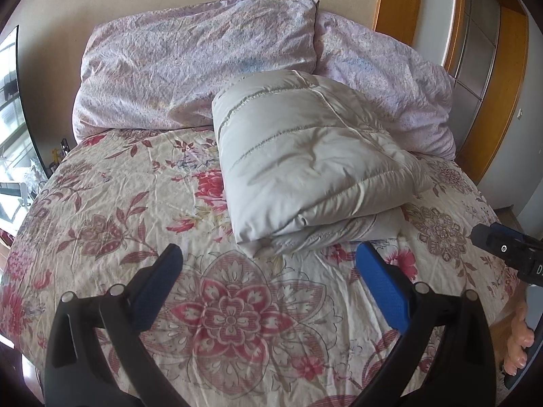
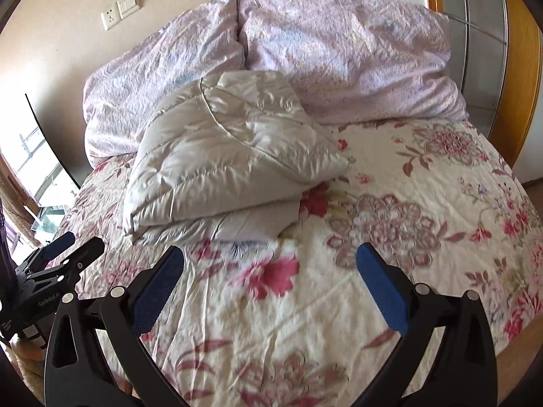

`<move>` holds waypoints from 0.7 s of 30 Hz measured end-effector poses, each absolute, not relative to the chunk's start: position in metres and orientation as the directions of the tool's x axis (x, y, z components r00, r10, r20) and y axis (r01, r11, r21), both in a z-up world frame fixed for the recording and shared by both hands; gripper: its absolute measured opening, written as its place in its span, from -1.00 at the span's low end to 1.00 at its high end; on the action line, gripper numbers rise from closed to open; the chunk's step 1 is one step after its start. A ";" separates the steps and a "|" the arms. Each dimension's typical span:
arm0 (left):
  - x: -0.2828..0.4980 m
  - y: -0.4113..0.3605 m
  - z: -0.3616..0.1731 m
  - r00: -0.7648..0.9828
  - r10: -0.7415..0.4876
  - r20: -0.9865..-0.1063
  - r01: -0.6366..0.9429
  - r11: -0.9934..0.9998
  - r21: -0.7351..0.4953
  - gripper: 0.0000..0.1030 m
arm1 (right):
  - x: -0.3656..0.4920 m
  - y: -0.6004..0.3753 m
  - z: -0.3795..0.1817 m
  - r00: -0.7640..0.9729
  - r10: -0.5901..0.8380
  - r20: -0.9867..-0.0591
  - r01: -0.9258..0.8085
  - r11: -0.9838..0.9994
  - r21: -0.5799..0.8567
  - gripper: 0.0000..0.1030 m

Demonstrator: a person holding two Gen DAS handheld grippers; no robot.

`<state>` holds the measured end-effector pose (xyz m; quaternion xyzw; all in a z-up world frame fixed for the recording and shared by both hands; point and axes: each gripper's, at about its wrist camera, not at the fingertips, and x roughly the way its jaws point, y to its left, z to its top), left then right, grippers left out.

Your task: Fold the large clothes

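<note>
- Left gripper [image 1: 268,264]: jaws wide apart, empty, hovering over the bed [image 1: 101,203] near the bundle
- Padded jacket [image 1: 305,166]: folded into a compact stack mid-bed, far edge against the pillows [image 1: 190,68]; folding looks finished
- Right gripper [image 2: 269,263]: spread wide, holding nothing, clear of the jacket

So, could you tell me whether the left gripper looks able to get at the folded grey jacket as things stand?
Probably yes: the left gripper is open and empty, the folded grey jacket lies just ahead of its fingertips, and only bare floral bedspread lies between.
</note>
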<state>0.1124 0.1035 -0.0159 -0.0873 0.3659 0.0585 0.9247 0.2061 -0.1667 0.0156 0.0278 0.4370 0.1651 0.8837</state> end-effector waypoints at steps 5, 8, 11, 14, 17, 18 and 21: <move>0.105 0.101 -0.009 0.707 0.028 -0.706 -0.168 0.977 -0.129 0.96 | 0.190 -0.168 0.020 0.531 0.319 -0.785 -0.274 0.941 0.197 0.97; 0.102 0.099 -0.006 0.698 0.021 -0.715 -0.163 0.978 -0.131 0.96 | 0.184 -0.168 0.024 0.525 0.325 -0.787 -0.282 0.939 0.199 0.97; 0.098 0.093 -0.003 0.697 0.016 -0.717 -0.149 0.981 -0.123 0.96 | 0.180 -0.169 0.028 0.519 0.342 -0.783 -0.287 0.933 0.217 0.97; 0.096 0.089 -0.001 0.697 0.005 -0.718 -0.137 0.983 -0.126 0.96 | 0.177 -0.170 0.029 0.521 0.348 -0.779 -0.285 0.931 0.226 0.97; 0.094 0.085 0.001 0.698 0.002 -0.716 -0.130 0.984 -0.124 0.96 | 0.176 -0.171 0.029 0.513 0.358 -0.780 -0.285 0.928 0.239 0.97; 0.094 0.085 0.002 0.698 -0.001 -0.716 -0.127 0.984 -0.125 0.96 | 0.177 -0.172 0.029 0.511 0.358 -0.781 -0.283 0.928 0.240 0.97; 0.094 0.084 0.002 0.699 -0.018 -0.715 -0.117 0.983 -0.139 0.96 | 0.177 -0.173 0.029 0.507 0.361 -0.783 -0.280 0.928 0.247 0.97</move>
